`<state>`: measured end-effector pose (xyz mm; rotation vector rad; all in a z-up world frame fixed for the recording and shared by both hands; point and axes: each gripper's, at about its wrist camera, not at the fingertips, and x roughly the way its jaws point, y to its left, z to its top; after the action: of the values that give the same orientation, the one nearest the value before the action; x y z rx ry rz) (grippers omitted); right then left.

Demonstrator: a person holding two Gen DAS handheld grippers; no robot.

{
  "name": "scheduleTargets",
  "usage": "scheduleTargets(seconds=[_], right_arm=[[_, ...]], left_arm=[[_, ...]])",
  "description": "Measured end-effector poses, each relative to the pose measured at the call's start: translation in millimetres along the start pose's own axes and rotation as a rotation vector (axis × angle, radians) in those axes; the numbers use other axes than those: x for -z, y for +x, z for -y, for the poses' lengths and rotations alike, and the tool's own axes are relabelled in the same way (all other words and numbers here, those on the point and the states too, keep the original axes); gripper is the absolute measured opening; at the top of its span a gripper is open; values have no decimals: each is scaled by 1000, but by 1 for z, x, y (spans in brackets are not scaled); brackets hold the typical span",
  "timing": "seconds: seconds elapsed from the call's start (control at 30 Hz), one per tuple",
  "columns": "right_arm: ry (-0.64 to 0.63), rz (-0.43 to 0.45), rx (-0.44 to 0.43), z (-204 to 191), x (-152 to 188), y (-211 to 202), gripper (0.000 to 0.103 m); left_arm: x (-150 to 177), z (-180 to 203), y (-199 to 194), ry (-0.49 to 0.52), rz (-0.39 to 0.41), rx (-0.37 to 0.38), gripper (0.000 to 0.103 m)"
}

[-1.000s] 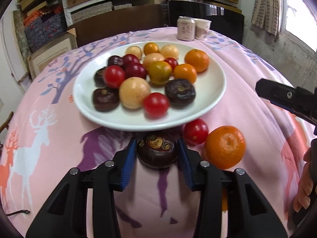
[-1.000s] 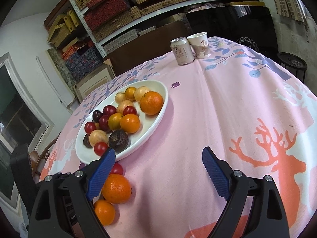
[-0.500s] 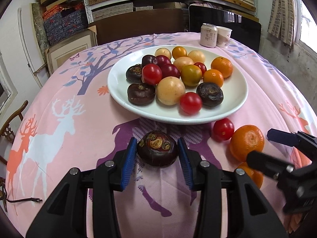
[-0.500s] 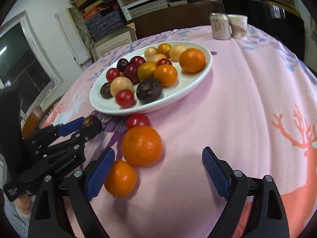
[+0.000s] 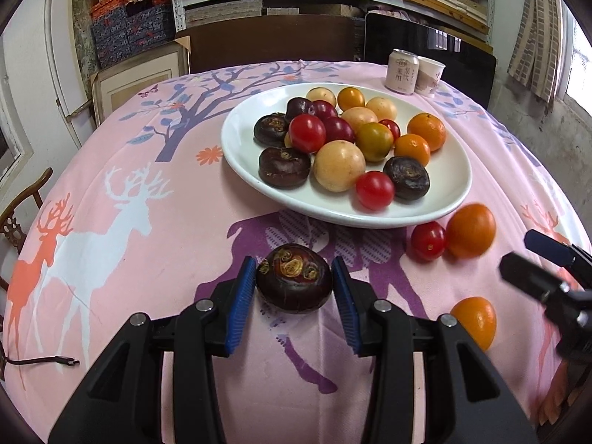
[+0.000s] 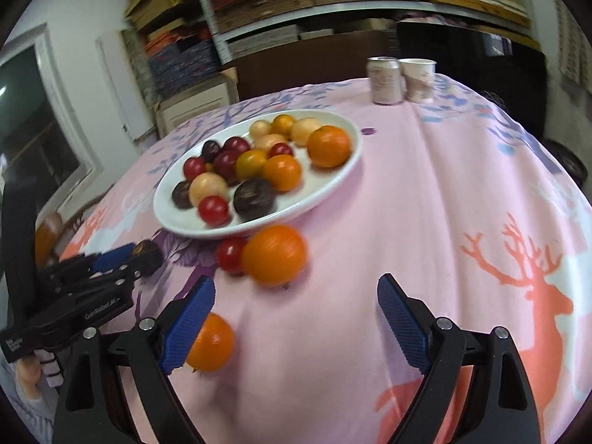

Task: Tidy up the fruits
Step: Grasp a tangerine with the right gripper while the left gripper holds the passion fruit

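Note:
My left gripper point(image 5: 294, 286) is shut on a dark brown round fruit point(image 5: 294, 277), held just in front of the white plate point(image 5: 244, 129) that carries several red, dark, yellow and orange fruits. On the cloth to the plate's right lie a red tomato point(image 5: 428, 240), a large orange point(image 5: 470, 230) and a smaller orange point(image 5: 475, 320). My right gripper point(image 6: 296, 318) stands open above the cloth, nothing between its fingers; the small orange point(image 6: 211, 342) sits by its left finger, the large orange point(image 6: 274, 254) and tomato point(image 6: 230, 255) lie ahead of it. The left gripper point(image 6: 142, 255) shows at the left.
A drink can point(image 5: 401, 71) and a paper cup point(image 5: 429, 76) stand at the table's far edge. A pink deer-print cloth point(image 5: 111, 222) covers the round table. Shelves with boxes line the back wall; a wooden chair point(image 5: 22, 207) stands at left.
Both grippers have shifted sideways and rolled: the plate now sits further right in the left view, and the loose oranges have come nearer the middle of the right view. The dark fruit stays gripped.

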<state>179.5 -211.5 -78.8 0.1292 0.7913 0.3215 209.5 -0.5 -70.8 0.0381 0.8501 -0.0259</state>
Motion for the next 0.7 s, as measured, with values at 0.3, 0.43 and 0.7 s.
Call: scheduleTargets(seconds=[0.3, 0.43, 0.7], right_arm=[[5, -78, -12, 1, -17, 34, 63], [17, -81, -46, 4, -17, 37, 46], [44, -48, -87, 6, -9, 21, 46]], left_arm=[[1, 4, 4, 9, -17, 8, 41], [1, 7, 7, 22, -28, 25, 41], [1, 3, 7, 2, -25, 65, 41]])
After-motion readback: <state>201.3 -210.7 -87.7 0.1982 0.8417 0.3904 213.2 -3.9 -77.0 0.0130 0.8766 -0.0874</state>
